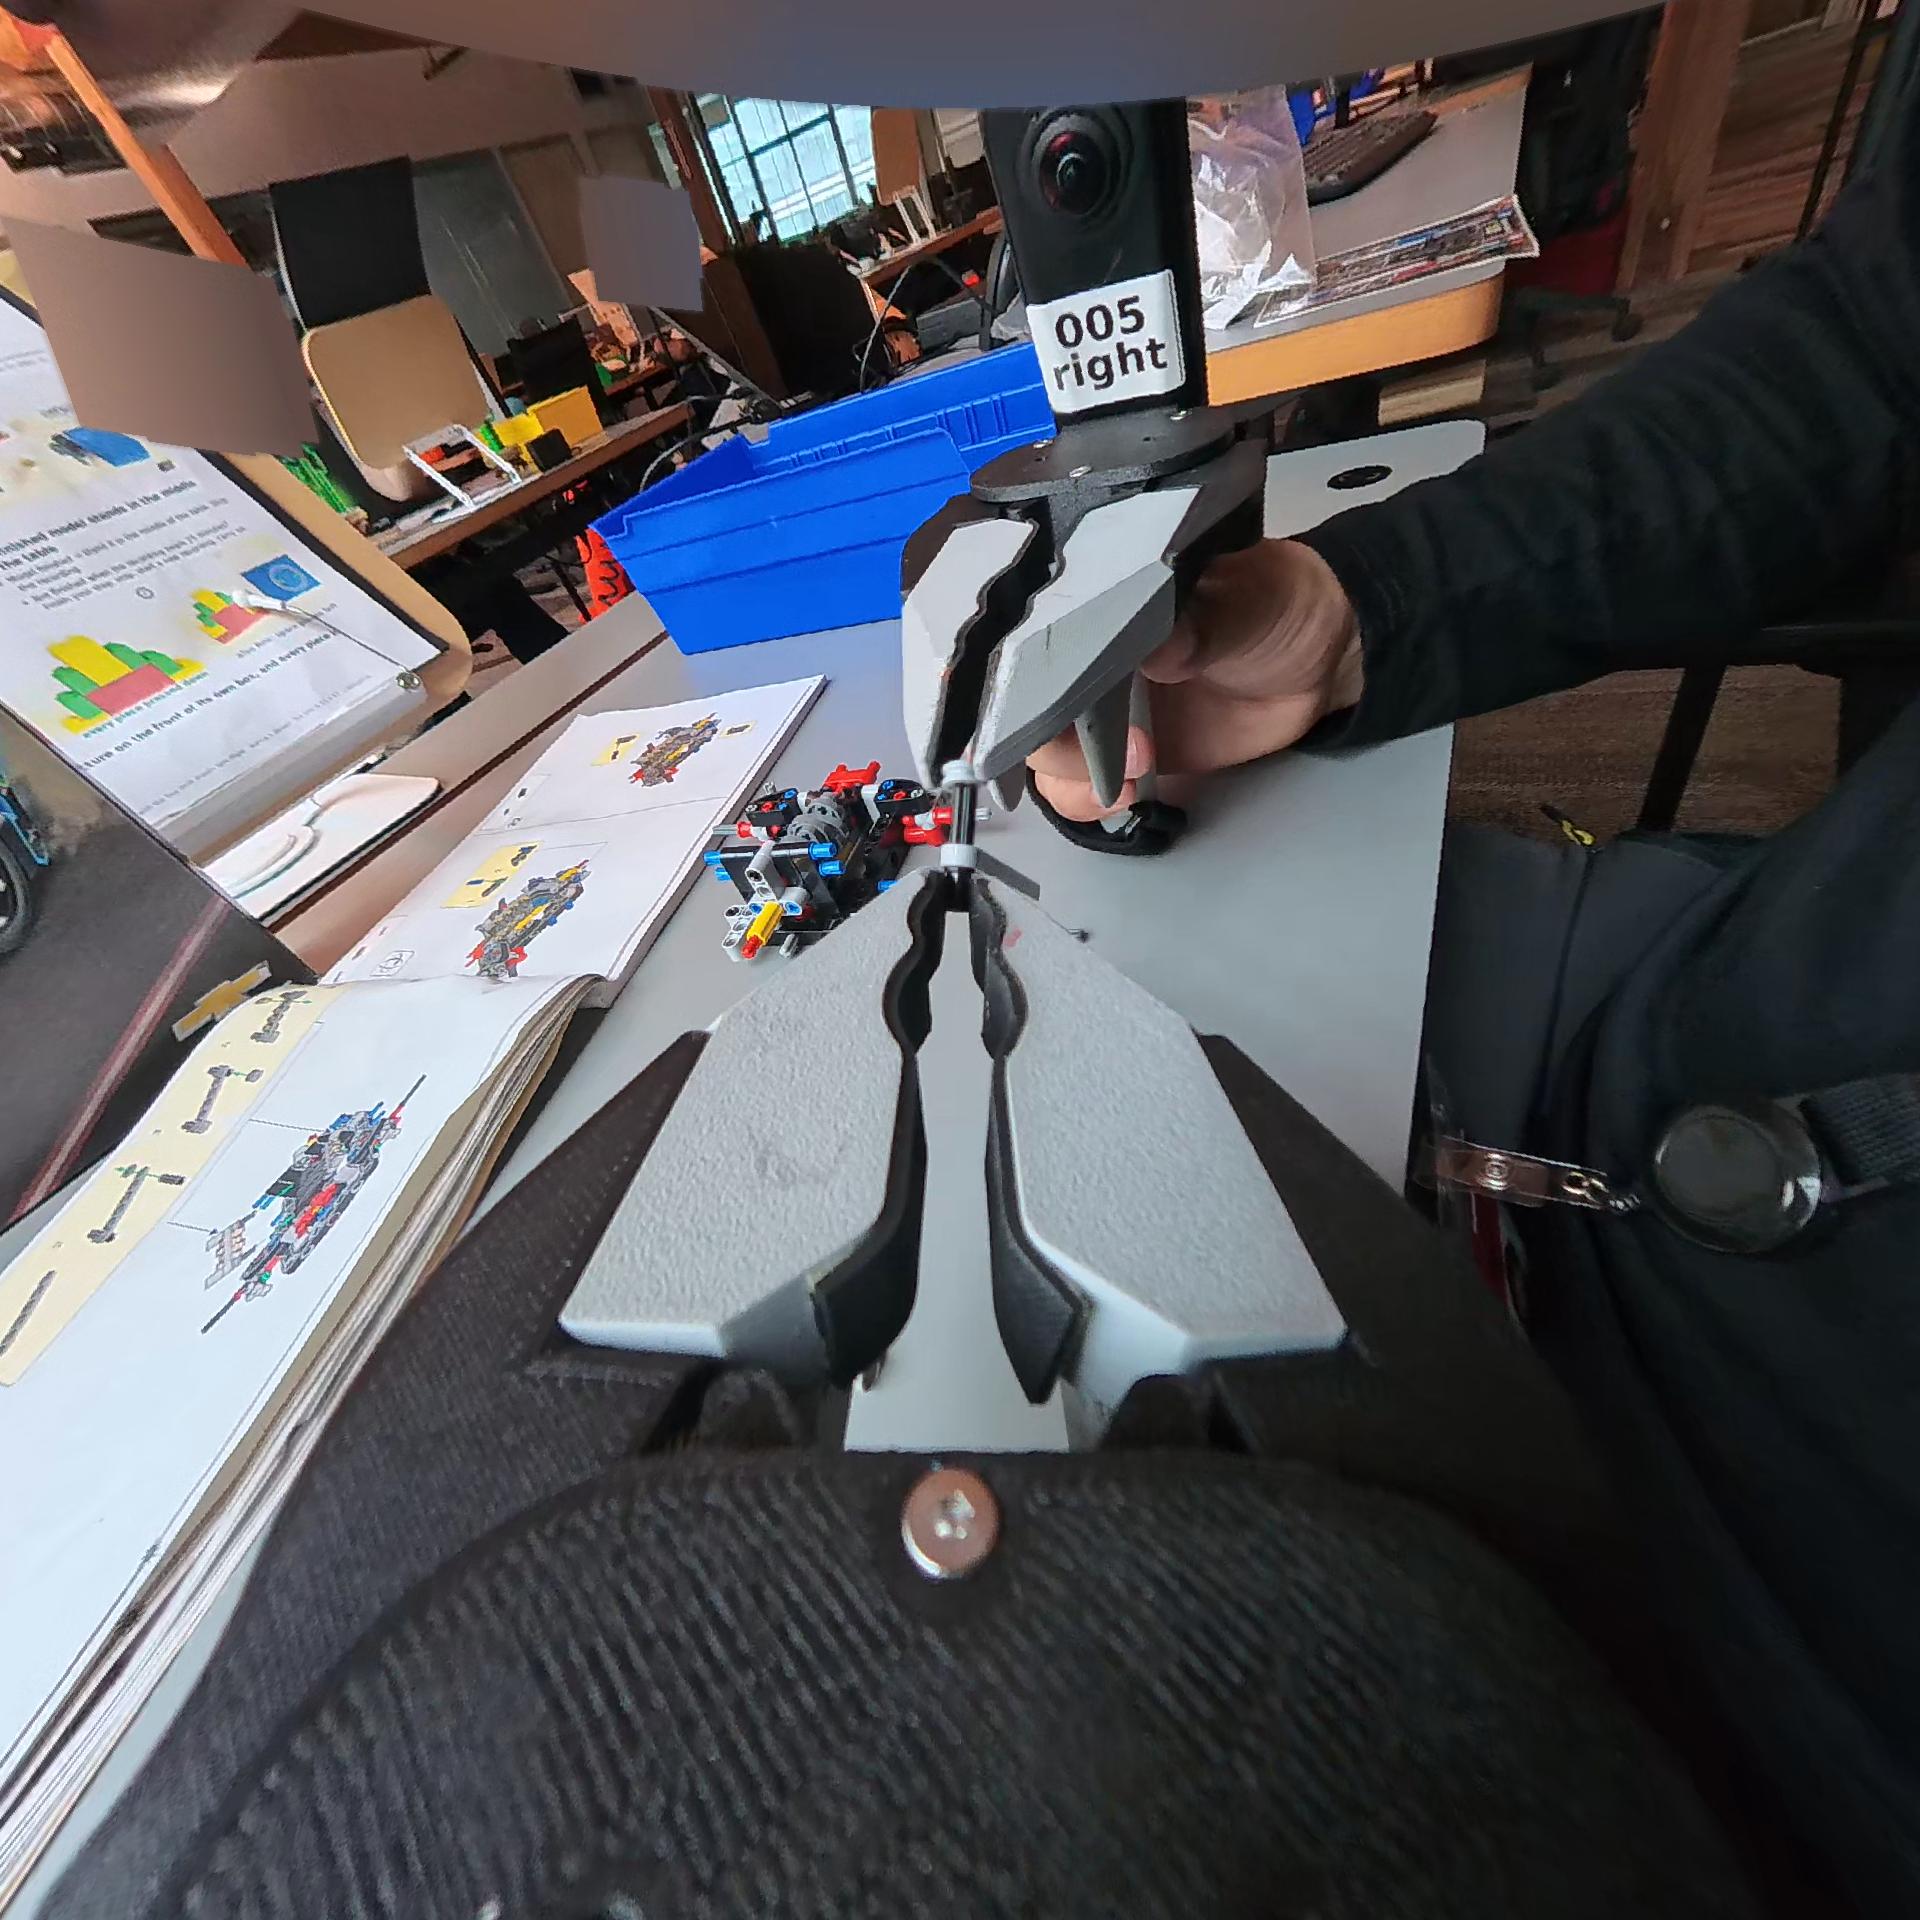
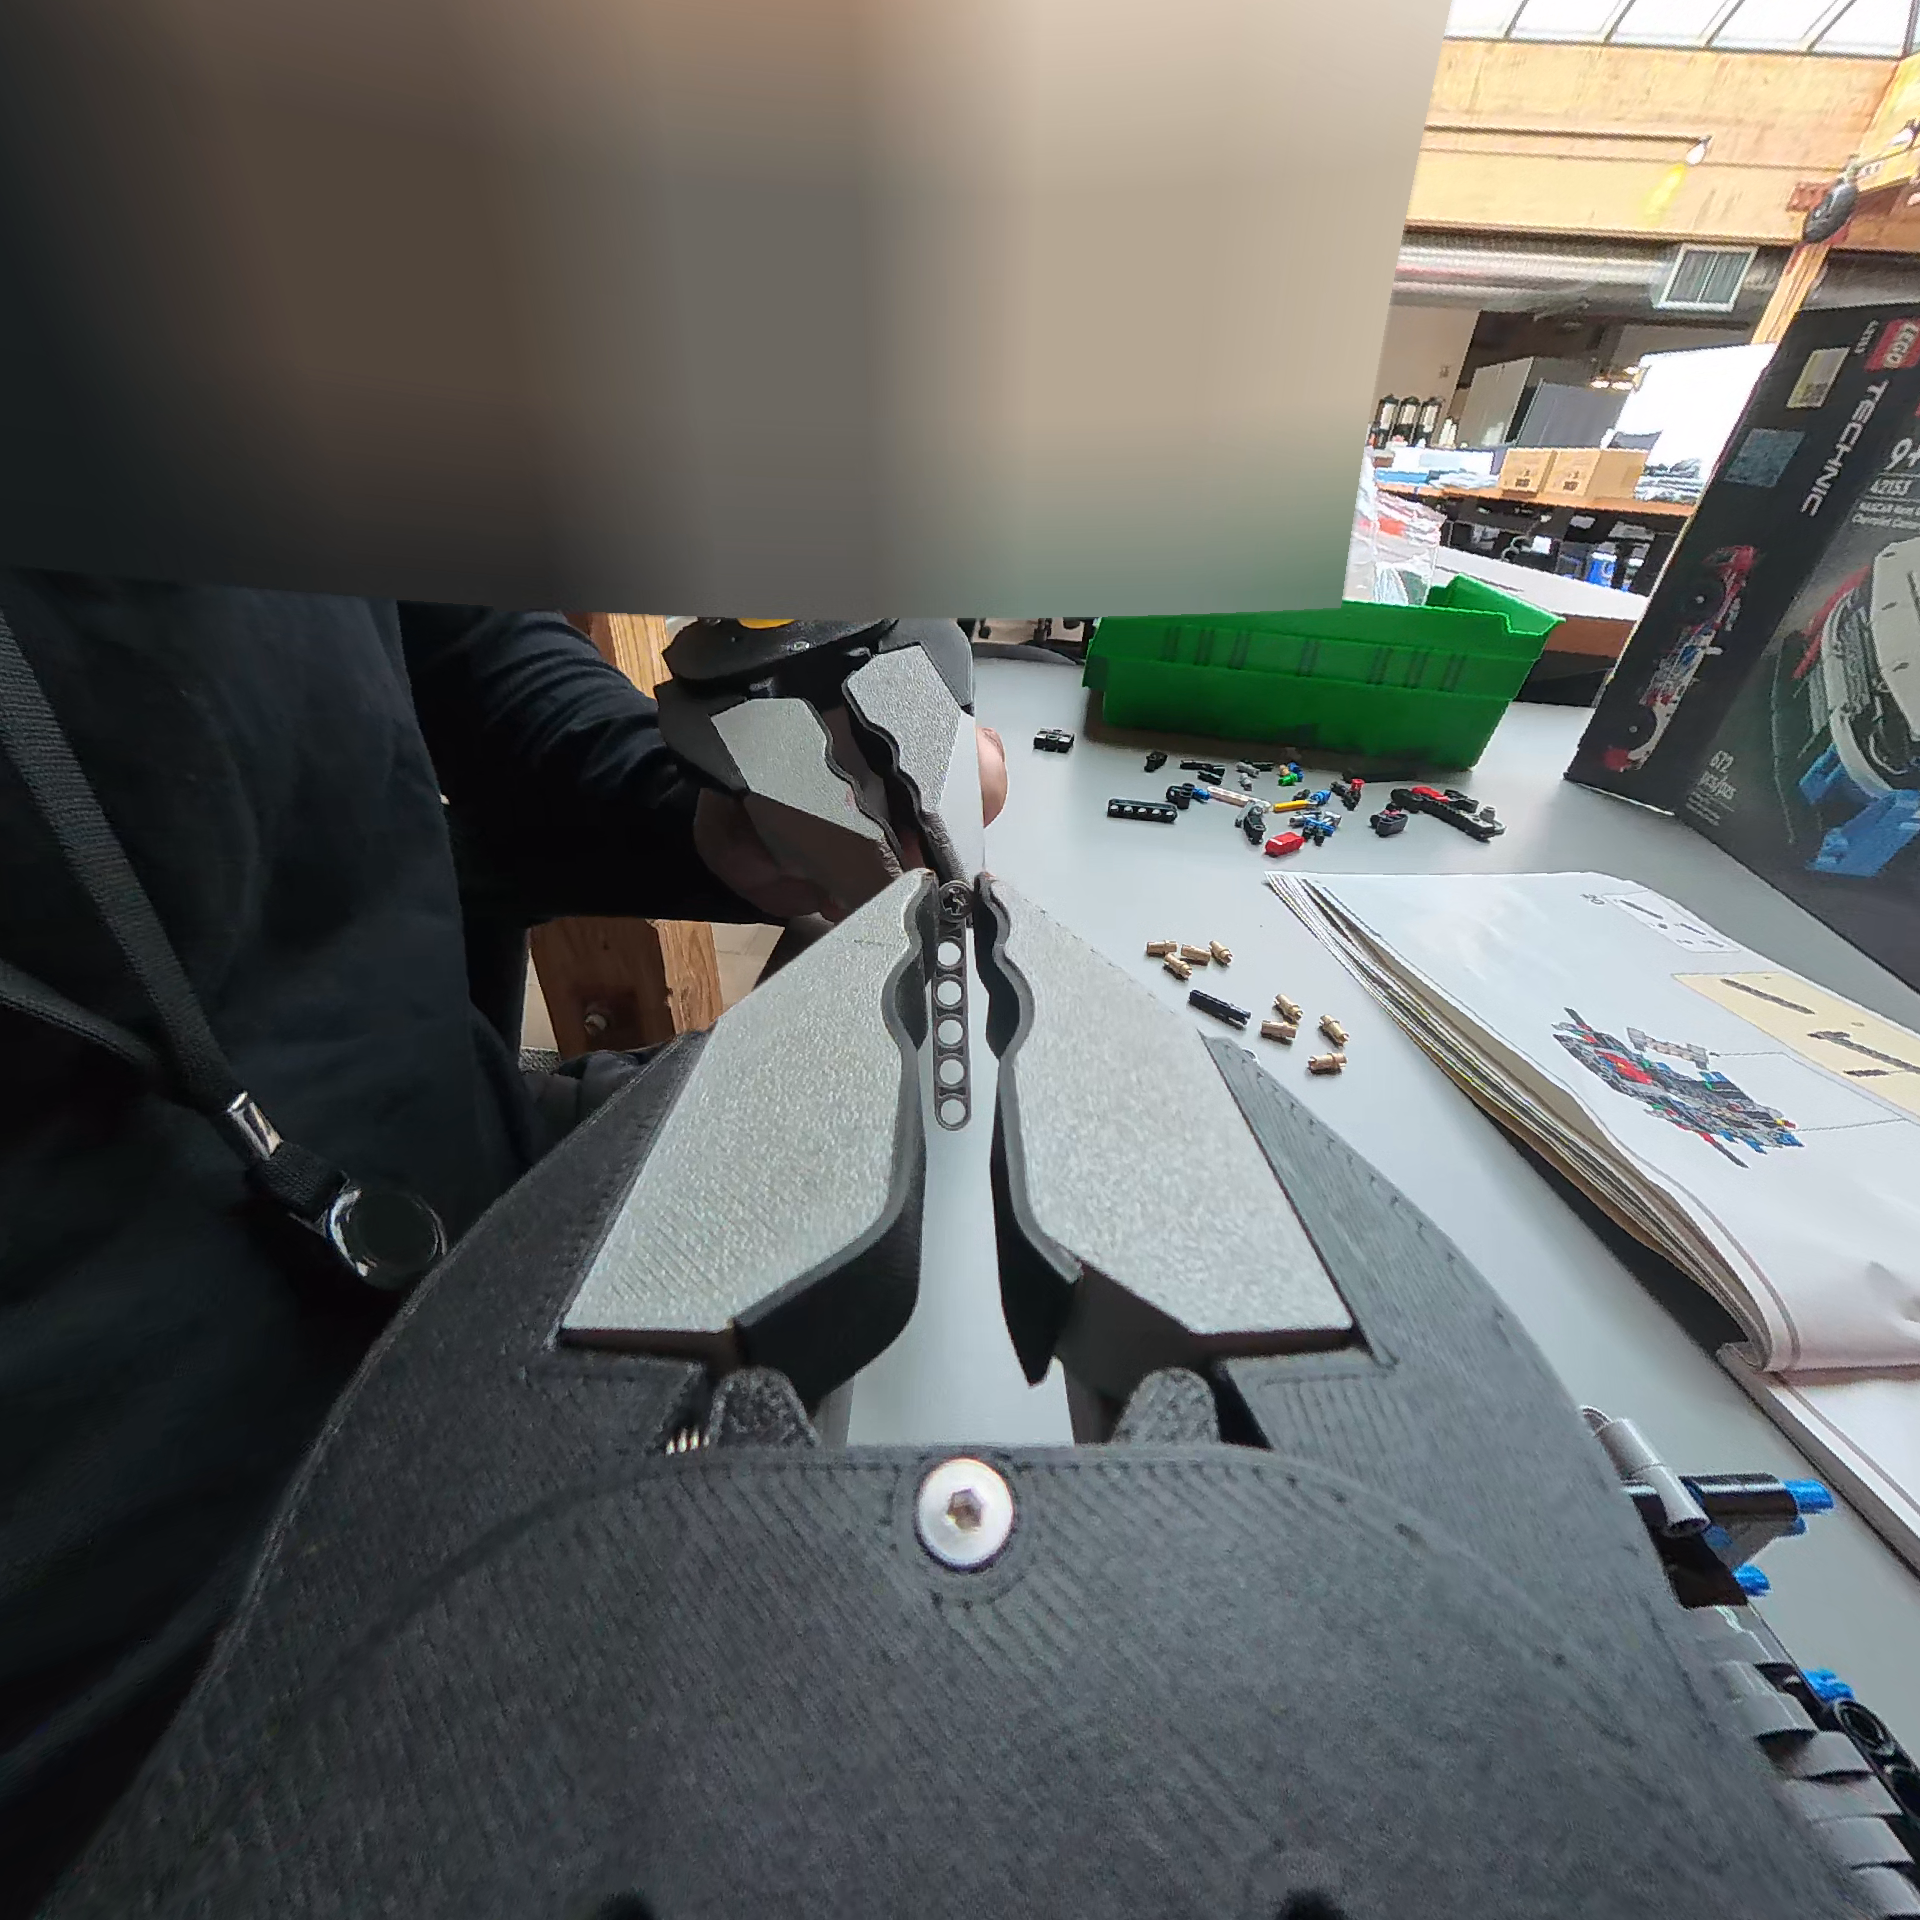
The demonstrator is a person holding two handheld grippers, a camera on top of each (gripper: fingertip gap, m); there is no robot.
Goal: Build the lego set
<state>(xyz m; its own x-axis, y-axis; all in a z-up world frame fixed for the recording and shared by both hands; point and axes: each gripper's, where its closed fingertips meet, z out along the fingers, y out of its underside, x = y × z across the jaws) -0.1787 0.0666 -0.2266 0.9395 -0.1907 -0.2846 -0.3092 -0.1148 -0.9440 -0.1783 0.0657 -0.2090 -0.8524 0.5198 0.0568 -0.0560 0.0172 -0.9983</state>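
A black axle (image 1: 958, 821) with a grey bush at each end stands upright between my two grippers, above the grey table (image 1: 1247, 935). My left gripper (image 1: 951, 885) is shut on its lower end, where a thin grey beam (image 1: 1006, 869) sticks out sideways. My right gripper (image 1: 961, 774) comes down from above and is shut on the upper bush. In the right wrist view, my right gripper (image 2: 951, 896) pinches the axle end-on, the holed thin beam (image 2: 949, 1023) shows through the gap, and the left gripper (image 2: 935, 847) meets it from beyond.
A partly built model (image 1: 821, 862) sits on the table just behind the grippers, and its edge shows again (image 2: 1745, 1558). An open instruction booklet (image 1: 416, 935) lies left. A blue bin (image 1: 810, 540), a green bin (image 2: 1309, 675), loose parts (image 2: 1299, 800), tan pins (image 2: 1247, 987) and the set's box (image 2: 1787, 623) surround them. The grippers are tip to tip, or close to it.
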